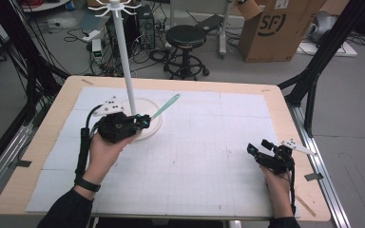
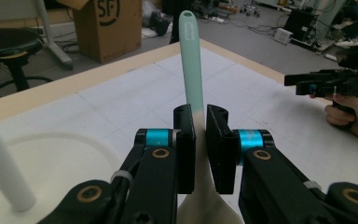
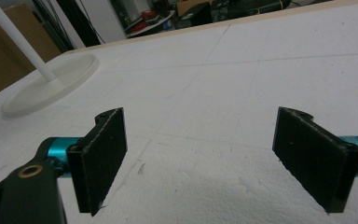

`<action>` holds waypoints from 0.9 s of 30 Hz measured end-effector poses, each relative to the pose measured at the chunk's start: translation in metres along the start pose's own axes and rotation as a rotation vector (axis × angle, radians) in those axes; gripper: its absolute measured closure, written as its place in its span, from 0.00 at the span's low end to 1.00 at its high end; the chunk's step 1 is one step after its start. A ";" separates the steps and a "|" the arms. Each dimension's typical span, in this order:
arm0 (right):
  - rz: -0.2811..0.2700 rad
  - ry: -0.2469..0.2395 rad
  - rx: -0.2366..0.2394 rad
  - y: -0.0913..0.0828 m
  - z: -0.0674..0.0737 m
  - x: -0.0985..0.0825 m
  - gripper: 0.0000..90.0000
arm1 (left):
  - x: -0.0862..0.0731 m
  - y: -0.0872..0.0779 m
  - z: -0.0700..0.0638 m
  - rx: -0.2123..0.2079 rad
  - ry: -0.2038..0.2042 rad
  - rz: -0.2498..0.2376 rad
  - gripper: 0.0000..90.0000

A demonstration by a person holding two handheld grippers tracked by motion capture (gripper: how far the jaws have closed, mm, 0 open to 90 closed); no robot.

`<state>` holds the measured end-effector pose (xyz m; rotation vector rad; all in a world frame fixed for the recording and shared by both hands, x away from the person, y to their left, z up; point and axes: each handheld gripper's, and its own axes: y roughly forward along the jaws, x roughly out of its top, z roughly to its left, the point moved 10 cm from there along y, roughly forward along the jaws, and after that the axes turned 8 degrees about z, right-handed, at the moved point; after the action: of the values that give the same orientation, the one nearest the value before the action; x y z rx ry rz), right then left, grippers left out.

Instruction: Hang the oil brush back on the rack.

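Note:
My left gripper (image 1: 146,121) hovers over the round base (image 1: 155,128) of a white stand, whose thin pole (image 1: 125,66) ends in a ring of hooks at the top. It is shut on a spoon with a mint-green handle (image 1: 166,105) that points away to the right. In the left gripper view the jaws (image 2: 200,114) pinch the spoon where the green handle (image 2: 192,60) meets its cream end, beside the pole (image 2: 0,163). My right gripper (image 1: 258,146) rests low at the right of the white mat, open, its pads (image 3: 100,158) wide apart with nothing between them.
A white gridded mat (image 1: 199,142) covers the wooden table (image 1: 285,109). Behind the table stand a black stool (image 1: 185,40) and a cardboard box (image 1: 275,26), with cables on the floor. Black frame legs (image 1: 313,71) stand at the right.

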<state>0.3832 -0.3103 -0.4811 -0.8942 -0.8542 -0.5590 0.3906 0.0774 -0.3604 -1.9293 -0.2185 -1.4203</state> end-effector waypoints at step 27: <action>-0.002 -0.001 0.001 0.000 -0.001 0.000 0.19 | 0.069 -0.129 0.045 0.116 0.023 -0.131 0.92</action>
<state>0.3841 -0.3110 -0.4813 -0.8930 -0.8561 -0.5597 0.3835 0.1808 -0.2474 -1.8313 -0.4136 -1.4802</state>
